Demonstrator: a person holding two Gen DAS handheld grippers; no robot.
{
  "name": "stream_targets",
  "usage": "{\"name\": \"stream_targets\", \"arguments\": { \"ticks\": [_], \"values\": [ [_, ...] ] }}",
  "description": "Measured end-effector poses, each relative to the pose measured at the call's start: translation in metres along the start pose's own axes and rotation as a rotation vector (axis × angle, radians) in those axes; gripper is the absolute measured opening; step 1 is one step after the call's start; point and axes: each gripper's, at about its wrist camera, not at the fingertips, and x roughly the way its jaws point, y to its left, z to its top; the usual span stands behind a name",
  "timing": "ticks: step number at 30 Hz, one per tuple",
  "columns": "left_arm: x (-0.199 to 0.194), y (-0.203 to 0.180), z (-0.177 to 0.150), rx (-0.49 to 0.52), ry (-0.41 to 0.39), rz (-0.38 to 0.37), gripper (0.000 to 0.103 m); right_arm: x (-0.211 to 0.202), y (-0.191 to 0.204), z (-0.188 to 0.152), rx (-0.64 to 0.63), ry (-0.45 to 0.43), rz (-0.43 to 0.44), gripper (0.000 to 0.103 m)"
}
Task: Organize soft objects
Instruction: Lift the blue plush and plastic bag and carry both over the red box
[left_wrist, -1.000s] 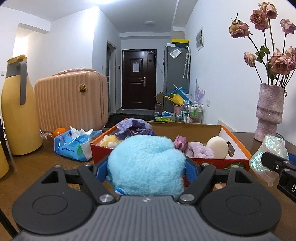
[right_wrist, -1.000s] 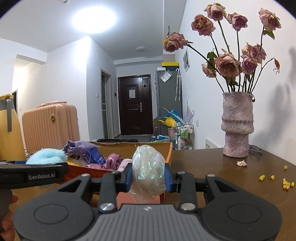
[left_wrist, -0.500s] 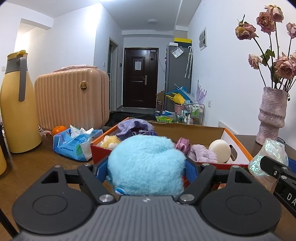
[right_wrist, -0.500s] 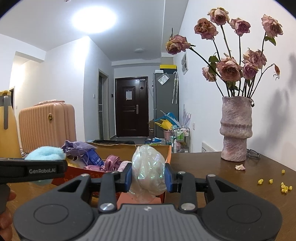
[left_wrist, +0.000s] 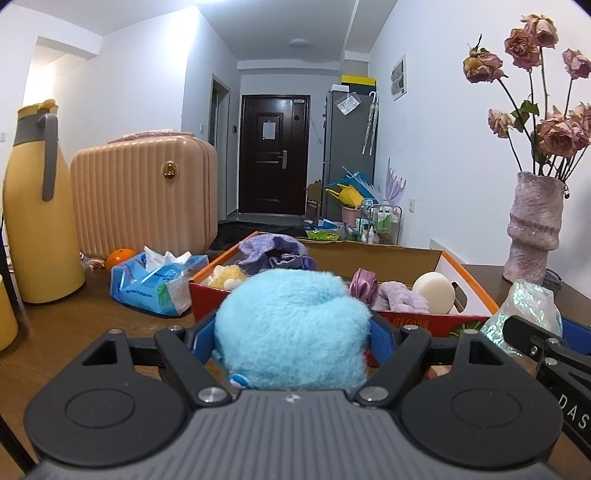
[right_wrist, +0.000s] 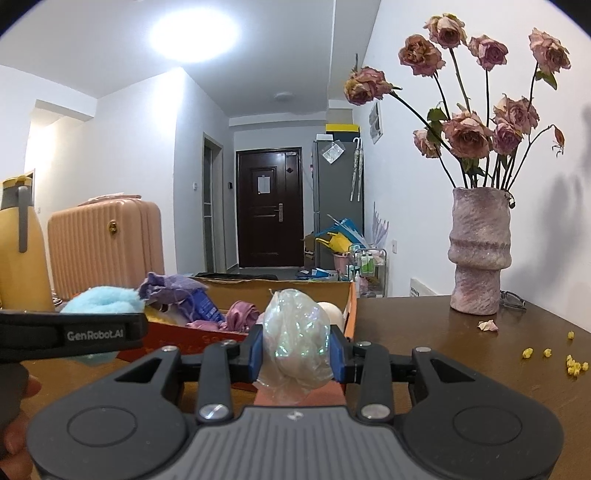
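Two grippers each carry a soft thing, and over the last second we see almost nothing change: our left gripper (left_wrist: 291, 334) stays clenched wide on the fluffy sky-blue plush ball (left_wrist: 291, 325), and our right gripper (right_wrist: 295, 349) stays pinched on the crinkly iridescent cellophane bundle (right_wrist: 293, 334). Only the views have crept slightly nearer the open cardboard box with red and orange sides (left_wrist: 406, 254), which sits at twelve o'clock from the left gripper and at eleven o'clock from the right one. We judge that both loads are secure and poised for dropping in, but neither is over the box rim yet. Inside the box already lie a lavender knitted cloth (left_wrist: 273, 251), a yellow fuzzy toy (left_wrist: 225, 277), a mauve fabric piece (left_wrist: 400, 301) and a cream round ball (left_wrist: 434, 293). As for writing, we read "GenRobot.AI" on the black side of the left gripper in the right view, and the letters "DAS" on the right gripper at four o'clock in the left view; print on the blue plastic tissue pack (left_wrist: 159, 286) is too small to read.
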Motion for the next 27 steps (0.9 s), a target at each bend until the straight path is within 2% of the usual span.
{"name": "stream_targets", "arguments": {
  "ticks": [12, 27],
  "values": [
    [-0.028, 0.033, -0.004, -0.020, -0.018, 0.015, 0.081, -0.027, 0.021, -0.004, -0.017, -0.017, -0.002, 0.035],
    [-0.022, 0.041, 0.005, -0.043, -0.037, 0.044, 0.081, -0.023, 0.027, 0.005, 0.016, -0.047, -0.027, 0.036]
  ]
}}
